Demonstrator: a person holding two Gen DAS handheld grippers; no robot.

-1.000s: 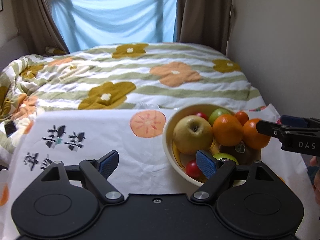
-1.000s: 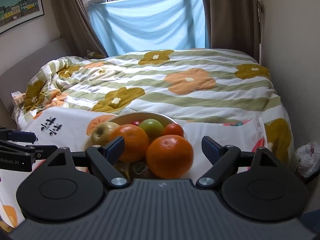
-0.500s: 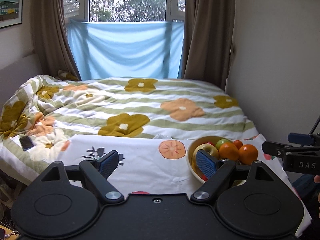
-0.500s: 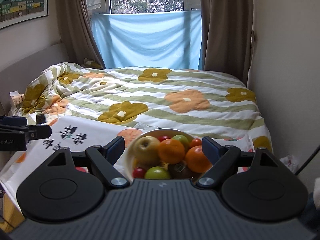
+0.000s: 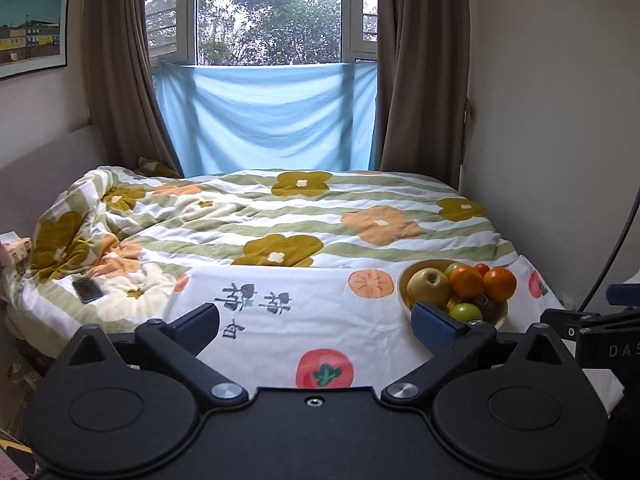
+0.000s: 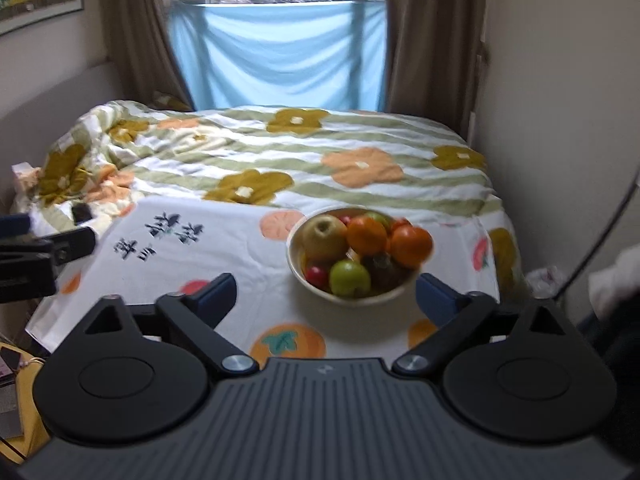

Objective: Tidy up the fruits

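Observation:
A cream bowl (image 6: pixel 298 268) full of fruit stands on a white fruit-print cloth (image 6: pixel 240 248) on the bed. It holds a yellow-green apple (image 6: pixel 324 236), two oranges (image 6: pixel 366 234), a green apple (image 6: pixel 349 278) and small red fruits. The bowl also shows in the left wrist view (image 5: pixel 402 280), right of centre. My left gripper (image 5: pixel 316 322) is open and empty, held back from the cloth. My right gripper (image 6: pixel 326 296) is open and empty, just short of the bowl.
A flowered striped quilt (image 5: pixel 280 216) covers the bed. A dark phone (image 5: pixel 87 290) lies on the quilt at the left. A wall runs along the right side. Curtains and a blue sheet (image 5: pixel 268 120) hang at the window behind.
Both grippers have pulled back and up from the bowl, so the bowl looks smaller and farther. The fruit in the bowl has not moved. Both stay open.

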